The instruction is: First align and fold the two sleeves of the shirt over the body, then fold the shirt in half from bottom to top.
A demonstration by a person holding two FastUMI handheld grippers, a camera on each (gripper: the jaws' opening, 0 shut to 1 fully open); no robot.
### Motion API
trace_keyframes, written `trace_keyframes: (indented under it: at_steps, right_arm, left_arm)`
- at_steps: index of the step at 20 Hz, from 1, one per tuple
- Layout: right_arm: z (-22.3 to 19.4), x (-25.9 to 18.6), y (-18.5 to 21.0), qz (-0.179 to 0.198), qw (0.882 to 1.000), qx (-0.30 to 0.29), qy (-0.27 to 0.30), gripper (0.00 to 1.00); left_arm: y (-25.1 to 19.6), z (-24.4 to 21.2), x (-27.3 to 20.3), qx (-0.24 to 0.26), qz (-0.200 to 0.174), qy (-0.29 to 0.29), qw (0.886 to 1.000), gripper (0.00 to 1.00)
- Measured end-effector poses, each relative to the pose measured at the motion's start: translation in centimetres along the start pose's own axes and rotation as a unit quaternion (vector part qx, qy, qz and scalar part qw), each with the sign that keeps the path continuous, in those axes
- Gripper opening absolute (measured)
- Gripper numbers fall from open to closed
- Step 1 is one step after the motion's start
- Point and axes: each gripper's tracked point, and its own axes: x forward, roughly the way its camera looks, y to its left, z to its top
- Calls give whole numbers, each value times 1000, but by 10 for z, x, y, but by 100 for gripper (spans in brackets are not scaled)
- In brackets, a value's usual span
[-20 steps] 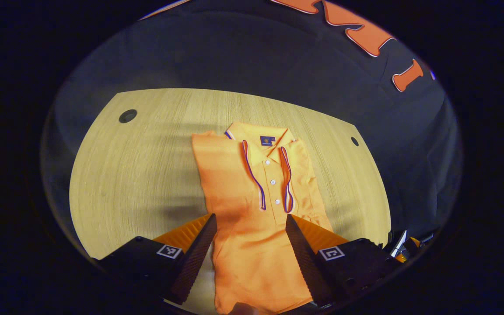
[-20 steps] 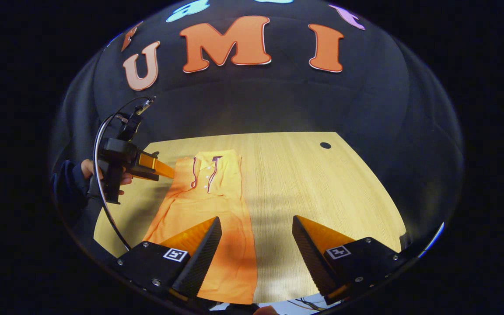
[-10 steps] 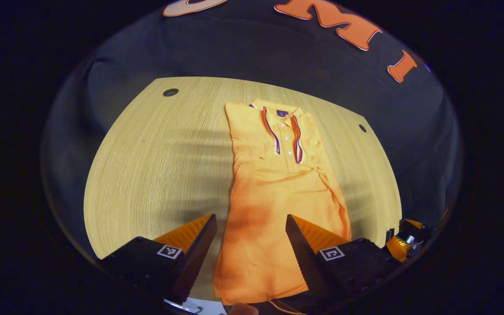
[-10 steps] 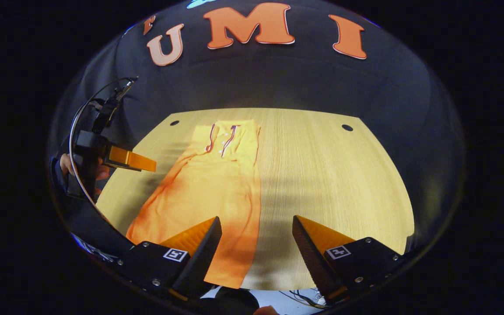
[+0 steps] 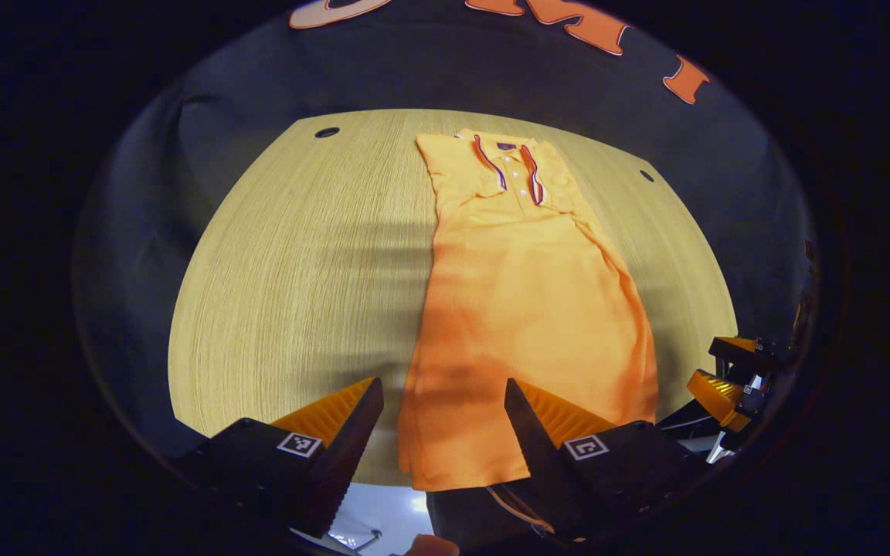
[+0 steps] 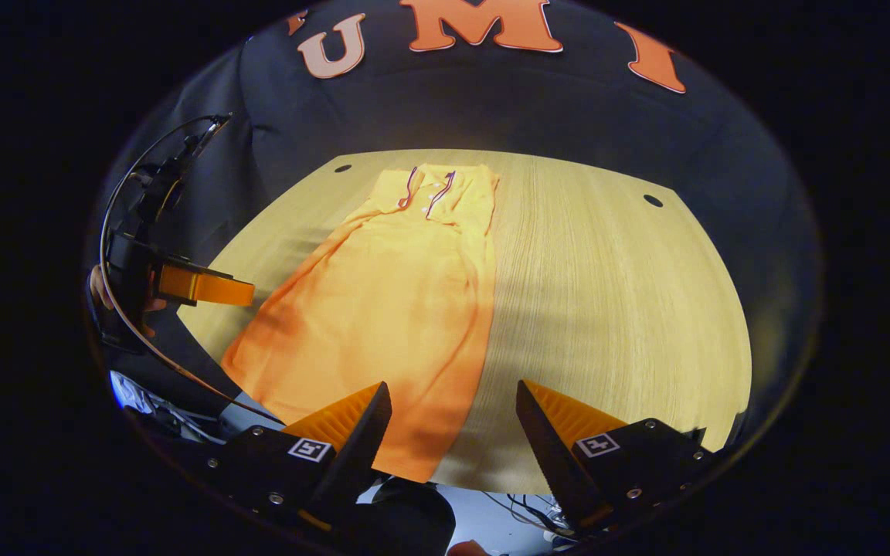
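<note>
An orange polo shirt (image 5: 526, 309) lies flat and lengthwise on the wooden table (image 5: 298, 270), collar at the far end, both sleeves folded in over the body. In the right gripper view the shirt (image 6: 391, 301) reaches down to the table's near edge. My left gripper (image 5: 441, 398) hangs open above the shirt's bottom hem, holding nothing. My right gripper (image 6: 453, 401) is open too, over the hem's right corner and the bare table beside it. The right gripper (image 5: 731, 374) shows at the right edge of the left gripper view. The left gripper (image 6: 205, 286) with a hand shows at the left of the right gripper view.
Small round holes (image 5: 327, 132) (image 6: 653, 201) sit in the table's far corners. Cables (image 6: 522, 510) and floor show below the table's near edge. Bare tabletop lies on both sides of the shirt.
Both grippers have pulled back toward the near table edge, from over the shirt's chest and middle to its bottom hem. Both stayed open. The shirt has not moved.
</note>
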Motion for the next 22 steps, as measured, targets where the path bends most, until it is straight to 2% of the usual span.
trace_keyframes:
  at_steps: [7,12,15,17,20,21,22]
  right_arm:
    - [-32,13,14,22,999,-20,44,99]
    - [-56,15,19,23,997,-20,71,99]
    - [-64,19,22,22,996,-12,84,99]
    - [-72,25,24,20,995,-6,94,99]
    - [-88,28,40,40,992,24,121,97]
    - [-96,26,41,36,991,20,130,96]
    - [-89,32,39,29,993,20,116,96]
  left_arm:
    - [6,-62,6,15,27,34,999,98]
    - [7,-100,13,4,23,67,997,98]
    - [9,-113,15,8,35,78,996,98]
    - [2,-118,17,8,29,80,996,98]
    - [2,-119,25,18,38,82,996,98]
    - [2,-117,27,23,41,83,995,96]
    - [1,-118,28,26,43,87,995,96]
